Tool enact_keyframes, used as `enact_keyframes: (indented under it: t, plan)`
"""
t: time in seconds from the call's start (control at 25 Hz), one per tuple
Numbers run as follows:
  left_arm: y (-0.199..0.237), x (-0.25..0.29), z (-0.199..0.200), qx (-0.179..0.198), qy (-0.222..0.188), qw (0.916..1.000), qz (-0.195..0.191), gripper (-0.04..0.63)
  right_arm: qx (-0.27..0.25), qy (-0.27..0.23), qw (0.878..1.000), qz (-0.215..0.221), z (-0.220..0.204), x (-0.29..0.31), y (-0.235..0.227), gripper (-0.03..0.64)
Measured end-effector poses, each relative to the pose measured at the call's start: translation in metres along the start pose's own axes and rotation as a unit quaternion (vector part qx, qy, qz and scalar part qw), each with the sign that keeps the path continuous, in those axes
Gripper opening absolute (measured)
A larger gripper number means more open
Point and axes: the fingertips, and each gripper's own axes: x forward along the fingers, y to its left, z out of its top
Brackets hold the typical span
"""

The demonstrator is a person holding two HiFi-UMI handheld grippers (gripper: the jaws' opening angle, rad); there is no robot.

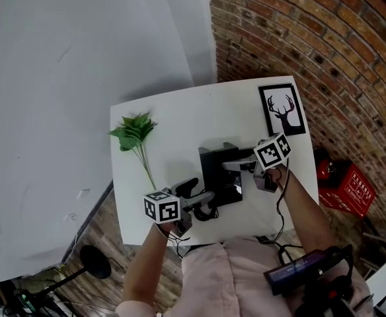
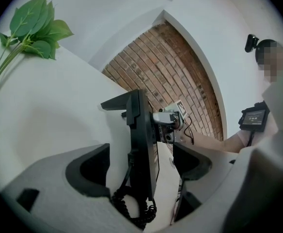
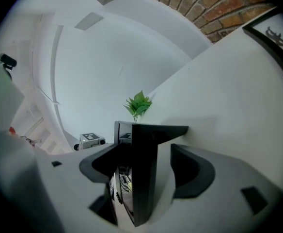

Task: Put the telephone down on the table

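The black telephone lies on the white table close to its near edge, with its coiled cord at the near left. My left gripper is at its near-left side. In the left gripper view the phone's edge stands between the open jaws with a gap on each side. My right gripper reaches in from the right. Its jaws straddle the phone's edge; the right pad stands clear of it.
A green leafy sprig lies on the table's left part. A framed deer picture sits at the far right corner. A brick wall runs behind, and a red crate stands on the floor to the right.
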Motion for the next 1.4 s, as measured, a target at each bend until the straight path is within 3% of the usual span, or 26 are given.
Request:
enact_keyframes:
  t: [0.44,0.6,0.72,0.84,0.96,1.08,1.16,1.24,1.32,1.4]
  plan:
    - [-0.015,-0.027,0.018,0.038,-0.045,0.9981,0.021,0.416,-0.025,-0.054,0.998,-0.027,0.004,-0.027,0.012,0.377]
    - [-0.033,-0.046,0.051,0.053,-0.11,0.9921,0.03,0.397,-0.053,-0.077,0.995,-0.043,0.012,-0.043,0.03,0.381]
    - [-0.05,-0.069,0.093,0.058,-0.19,0.9788,0.047,0.296,-0.097,-0.104,0.987,-0.076,0.027,-0.059,0.05,0.379]
    - [-0.071,-0.099,0.139,0.113,-0.258,0.954,0.104,0.191,-0.15,-0.152,0.971,-0.106,0.053,-0.078,0.084,0.34]
    - [-0.105,-0.127,0.179,0.209,-0.298,0.9143,0.178,0.11,-0.216,-0.209,0.945,-0.132,0.082,-0.095,0.132,0.249]
    - [-0.146,-0.145,0.209,0.281,-0.334,0.869,0.232,0.07,-0.279,-0.271,0.905,-0.171,0.106,-0.115,0.178,0.148]
    - [-0.173,-0.159,0.226,0.315,-0.364,0.8372,0.26,0.037,-0.317,-0.307,0.876,-0.196,0.117,-0.123,0.205,0.085]
    - [-0.196,-0.169,0.238,0.337,-0.389,0.8117,0.276,0.006,-0.355,-0.335,0.842,-0.228,0.124,-0.13,0.226,0.019]
    - [-0.213,-0.17,0.243,0.351,-0.4,0.7993,0.279,0.005,-0.39,-0.353,0.81,-0.258,0.126,-0.138,0.242,0.006]
    - [-0.222,-0.168,0.245,0.36,-0.4,0.7946,0.28,0.005,-0.417,-0.363,0.786,-0.276,0.126,-0.144,0.255,0.006]
